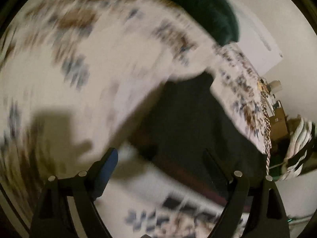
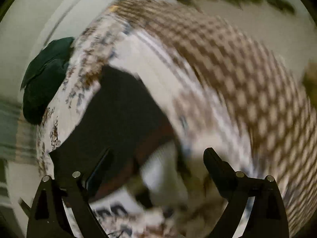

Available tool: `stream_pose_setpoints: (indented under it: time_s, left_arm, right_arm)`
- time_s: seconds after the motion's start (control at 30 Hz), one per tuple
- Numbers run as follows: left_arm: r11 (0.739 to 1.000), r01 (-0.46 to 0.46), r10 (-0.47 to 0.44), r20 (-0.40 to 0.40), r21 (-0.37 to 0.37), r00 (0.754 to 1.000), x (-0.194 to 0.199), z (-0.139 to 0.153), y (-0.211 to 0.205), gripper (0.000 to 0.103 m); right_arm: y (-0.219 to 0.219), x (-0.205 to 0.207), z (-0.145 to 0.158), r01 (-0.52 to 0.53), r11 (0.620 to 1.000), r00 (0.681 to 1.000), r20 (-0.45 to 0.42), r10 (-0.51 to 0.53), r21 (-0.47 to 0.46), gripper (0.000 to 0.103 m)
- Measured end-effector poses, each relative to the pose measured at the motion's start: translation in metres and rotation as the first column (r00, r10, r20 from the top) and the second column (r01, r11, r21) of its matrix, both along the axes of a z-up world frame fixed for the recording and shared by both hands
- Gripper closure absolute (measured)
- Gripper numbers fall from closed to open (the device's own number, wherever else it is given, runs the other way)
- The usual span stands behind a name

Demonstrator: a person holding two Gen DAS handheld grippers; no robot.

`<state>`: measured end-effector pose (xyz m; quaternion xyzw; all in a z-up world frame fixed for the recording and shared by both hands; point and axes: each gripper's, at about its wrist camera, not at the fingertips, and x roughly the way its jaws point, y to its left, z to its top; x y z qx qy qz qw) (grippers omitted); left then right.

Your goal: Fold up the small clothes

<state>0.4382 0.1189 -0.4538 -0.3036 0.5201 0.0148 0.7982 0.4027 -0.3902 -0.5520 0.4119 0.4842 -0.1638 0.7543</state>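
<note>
Left wrist view: patterned bedspread [image 1: 99, 63], white wall [image 1: 255, 19]; both grippers released.

both wrist views look steeply down, sharing the dark garment [image 1: 184, 123].

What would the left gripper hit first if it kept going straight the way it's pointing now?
Most likely the dark garment lying on the patterned bedspread. The left gripper has its jaws open with nothing between them, and the dark cloth fills the view just ahead. The picture is blurred, so depth is uncertain.
</note>
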Motion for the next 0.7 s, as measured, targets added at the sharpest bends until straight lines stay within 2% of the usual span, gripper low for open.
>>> stream_pose_setpoints:
  time_s: [0.03,0.07,0.17,0.27,0.33,0.5,0.6,0.7]
  left_arm:
    - [0.999,-0.024,0.023,-0.020,-0.049,1.000,-0.012,-0.012,0.000,0.016]
    - [0.996,-0.043,0.040,-0.034,-0.077,0.999,-0.018,-0.023,-0.001,0.016]
    - [0.986,-0.079,0.073,-0.050,-0.144,0.996,-0.021,-0.047,-0.005,0.016]
    - [0.982,-0.095,0.087,-0.056,-0.162,0.995,-0.005,-0.067,-0.012,0.016]
    - [0.974,-0.133,0.121,-0.075,-0.184,0.990,0.007,-0.080,-0.011,0.012]
    - [0.944,-0.261,0.236,-0.142,-0.201,0.961,0.016,-0.091,-0.008,0.011]
    - [0.949,-0.241,0.214,-0.147,-0.202,0.966,0.006,-0.078,-0.012,0.010]
    - [0.939,-0.238,0.200,-0.167,-0.249,0.965,-0.017,-0.085,-0.010,0.010]
  right_arm:
    - [0.004,-0.010,-0.011,0.017,0.999,1.000,-0.001,-0.017,0.046,0.008]
    - [0.011,-0.022,-0.029,0.047,0.990,0.999,-0.002,-0.047,0.130,0.008]
    - [0.026,-0.028,-0.070,0.065,0.961,0.997,0.024,-0.074,0.267,0.008]
    - [0.032,-0.016,-0.094,0.053,0.949,0.995,0.064,-0.076,0.312,0.008]
    - [0.033,-0.005,-0.104,0.048,0.943,0.991,0.102,-0.085,0.329,0.005]
    - [0.030,0.011,-0.116,0.092,0.923,0.977,0.143,-0.155,0.373,0.005]
    - [0.030,0.007,-0.117,0.094,0.914,0.973,0.158,-0.168,0.394,0.006]
    - [0.036,0.000,-0.115,0.053,0.916,0.978,0.166,-0.129,0.397,0.006]
